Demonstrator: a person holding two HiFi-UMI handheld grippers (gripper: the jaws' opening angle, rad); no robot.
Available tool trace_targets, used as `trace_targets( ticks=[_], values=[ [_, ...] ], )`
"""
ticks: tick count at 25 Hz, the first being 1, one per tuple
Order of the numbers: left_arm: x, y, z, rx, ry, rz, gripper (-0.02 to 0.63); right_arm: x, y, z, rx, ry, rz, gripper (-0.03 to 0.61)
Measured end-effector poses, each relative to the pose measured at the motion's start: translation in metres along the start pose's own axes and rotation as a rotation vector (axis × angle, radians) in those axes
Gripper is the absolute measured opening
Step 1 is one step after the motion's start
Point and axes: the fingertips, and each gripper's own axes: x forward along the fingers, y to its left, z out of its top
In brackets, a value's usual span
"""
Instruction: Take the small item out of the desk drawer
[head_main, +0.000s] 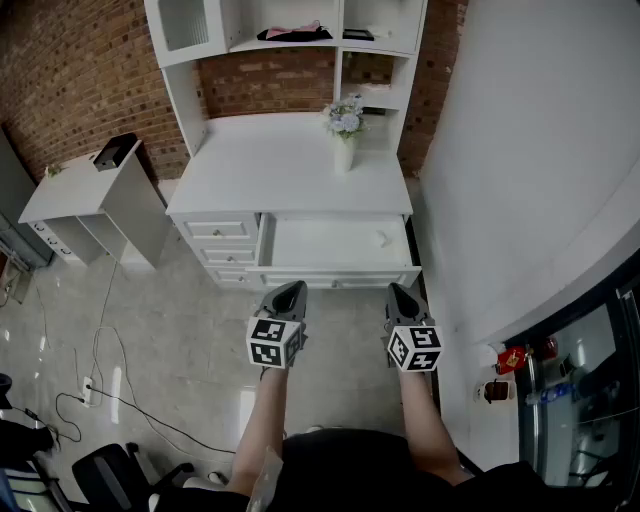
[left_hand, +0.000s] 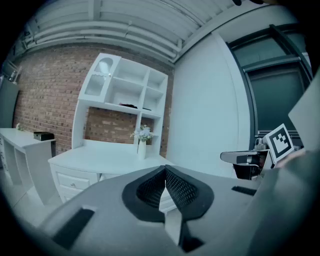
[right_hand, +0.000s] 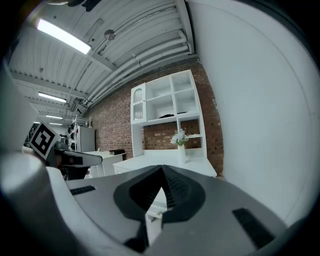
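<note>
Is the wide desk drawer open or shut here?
Open: the drawer stands pulled out below the desktop, its white inside exposed.

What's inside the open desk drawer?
One small pale item lies near the right end of the drawer; it is too small to identify. Anything further back under the desktop is covered.

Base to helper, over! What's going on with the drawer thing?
Left gripper shut, empty. Right gripper shut, empty. Small item lying in open drawer. Nothing blocking.
</note>
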Motion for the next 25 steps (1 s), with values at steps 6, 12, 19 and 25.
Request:
trace_targets(
  ticks=[6, 12, 19, 25],
  values=[
    [0.0, 0.002, -0.004, -0.006, 0.006, 0.002, 0.009, 0.001, 0.002, -0.002, -0.001, 0.006, 0.002, -0.003],
    [-0.005, 0.007, -0.004, -0.011, 0.005, 0.005, 0.009, 0.002, 0.008, -0.003, -0.002, 0.007, -0.001, -0.003],
    [-0.013, 0.012, -0.007, -0.016, 0.011, 0.013, 0.009, 0.0, 0.013, -0.002, 0.032, -0.007, -0.003, -0.003],
    [-0.018, 0.011, -0.014, -0.018, 0.025, 0.002, 0.009, -0.002, 0.019, -0.005, 0.03, -0.004, 0.001, -0.003]
  ],
)
